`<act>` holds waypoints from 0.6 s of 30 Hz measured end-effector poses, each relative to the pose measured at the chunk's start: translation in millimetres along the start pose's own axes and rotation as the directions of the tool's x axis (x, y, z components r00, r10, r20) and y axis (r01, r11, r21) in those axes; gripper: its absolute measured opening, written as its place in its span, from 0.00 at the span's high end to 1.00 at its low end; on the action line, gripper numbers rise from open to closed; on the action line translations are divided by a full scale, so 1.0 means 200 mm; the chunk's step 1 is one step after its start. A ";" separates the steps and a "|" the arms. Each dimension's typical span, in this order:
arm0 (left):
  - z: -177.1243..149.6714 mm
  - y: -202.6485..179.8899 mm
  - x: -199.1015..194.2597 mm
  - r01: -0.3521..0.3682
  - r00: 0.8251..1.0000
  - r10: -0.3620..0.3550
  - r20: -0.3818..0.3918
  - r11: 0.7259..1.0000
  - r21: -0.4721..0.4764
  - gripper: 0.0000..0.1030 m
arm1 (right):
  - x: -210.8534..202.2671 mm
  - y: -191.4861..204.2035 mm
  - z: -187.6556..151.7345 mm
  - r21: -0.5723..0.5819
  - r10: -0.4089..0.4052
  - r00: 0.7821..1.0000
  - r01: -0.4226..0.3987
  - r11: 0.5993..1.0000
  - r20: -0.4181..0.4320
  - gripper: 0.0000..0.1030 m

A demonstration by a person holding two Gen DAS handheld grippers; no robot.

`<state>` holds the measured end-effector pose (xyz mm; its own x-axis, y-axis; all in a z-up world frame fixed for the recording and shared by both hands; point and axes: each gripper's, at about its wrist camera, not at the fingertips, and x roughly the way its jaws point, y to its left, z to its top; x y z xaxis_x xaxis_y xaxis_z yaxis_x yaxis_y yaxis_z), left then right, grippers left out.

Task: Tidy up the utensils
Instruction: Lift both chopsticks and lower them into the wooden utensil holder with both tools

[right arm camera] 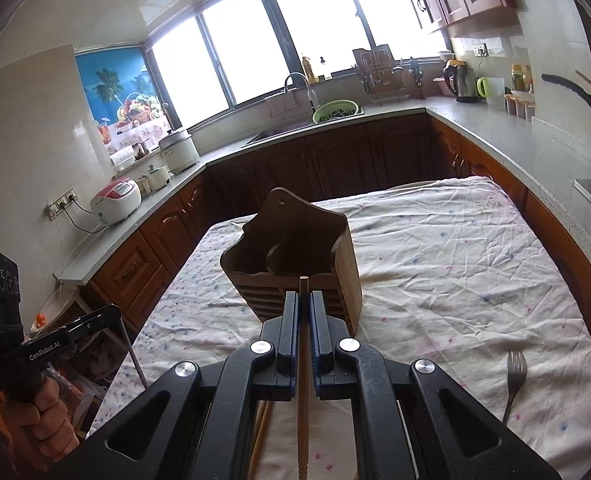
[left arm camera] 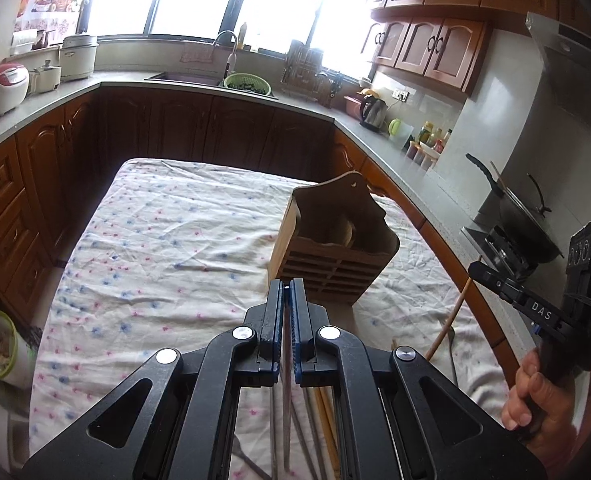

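Grippers raised over the table, each pinching one utensil before the slatted brown wooden utensil holder (right arm camera: pixel 295 256).

My left gripper (left arm camera: pixel 286 286) clamps a thin grey metal chopstick (left arm camera: pixel 286 400); my right gripper (right arm camera: pixel 304 298) clamps a light wooden chopstick (right arm camera: pixel 303 380). Only the right view shows the steel fork (right arm camera: pixel 515 376) lying apart on the floral white tablecloth (right arm camera: pixel 455 264); the left shows loose chopsticks below. Brown kitchen cabinets (left arm camera: pixel 215 128) ring the table.
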<state>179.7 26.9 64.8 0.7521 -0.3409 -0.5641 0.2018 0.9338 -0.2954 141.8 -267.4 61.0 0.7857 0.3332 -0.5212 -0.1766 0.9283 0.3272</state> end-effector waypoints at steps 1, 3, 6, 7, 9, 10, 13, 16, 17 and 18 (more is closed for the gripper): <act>0.01 0.00 -0.02 -0.002 1.000 0.002 0.010 1.000 -0.003 0.97 | -0.01 0.01 0.00 -0.002 0.000 1.000 0.000 1.000 0.008 0.95; 0.02 0.00 -0.04 -0.003 1.000 0.004 0.028 1.000 -0.006 0.97 | -0.04 0.01 0.02 -0.003 0.003 1.000 -0.003 1.000 0.026 0.95; 0.03 0.00 -0.08 -0.009 0.999 0.009 0.052 1.000 -0.006 0.97 | -0.07 0.02 0.03 -0.002 0.009 0.999 -0.009 1.000 0.044 0.95; 0.03 0.00 -0.08 -0.010 0.998 0.011 0.059 1.000 -0.006 0.97 | -0.07 0.02 0.04 -0.001 0.011 0.999 -0.011 1.000 0.051 0.95; 0.04 -0.01 -0.10 -0.009 0.997 0.009 0.071 1.000 -0.005 0.97 | -0.08 0.03 0.05 -0.002 0.015 0.998 -0.015 1.000 0.063 0.95; 0.05 -0.01 -0.11 -0.007 0.997 0.008 0.076 1.000 -0.006 0.97 | -0.09 0.03 0.06 -0.002 0.017 0.997 -0.016 1.000 0.070 0.95; 0.08 -0.01 -0.12 -0.003 0.996 0.003 0.094 1.000 -0.006 0.97 | -0.10 0.04 0.10 -0.004 0.015 0.996 -0.014 1.000 0.093 0.95; 0.12 -0.02 -0.13 0.001 0.993 -0.001 0.115 1.000 -0.002 0.97 | -0.11 0.04 0.14 -0.006 0.015 0.993 -0.015 1.000 0.116 0.95; 0.14 -0.02 -0.14 0.002 0.992 -0.002 0.123 1.000 -0.001 0.97 | -0.11 0.04 0.15 -0.007 0.014 0.992 -0.013 1.000 0.124 0.95; 0.16 -0.03 -0.14 0.005 0.992 -0.005 0.130 1.000 0.001 0.97 | -0.11 0.04 0.17 -0.008 0.012 0.991 -0.011 1.000 0.132 0.95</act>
<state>177.7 34.8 106.9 0.8262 -0.3286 -0.4575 0.2060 0.9322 -0.2977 143.1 -273.1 101.5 0.8547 0.3198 -0.4089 -0.1902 0.9258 0.3266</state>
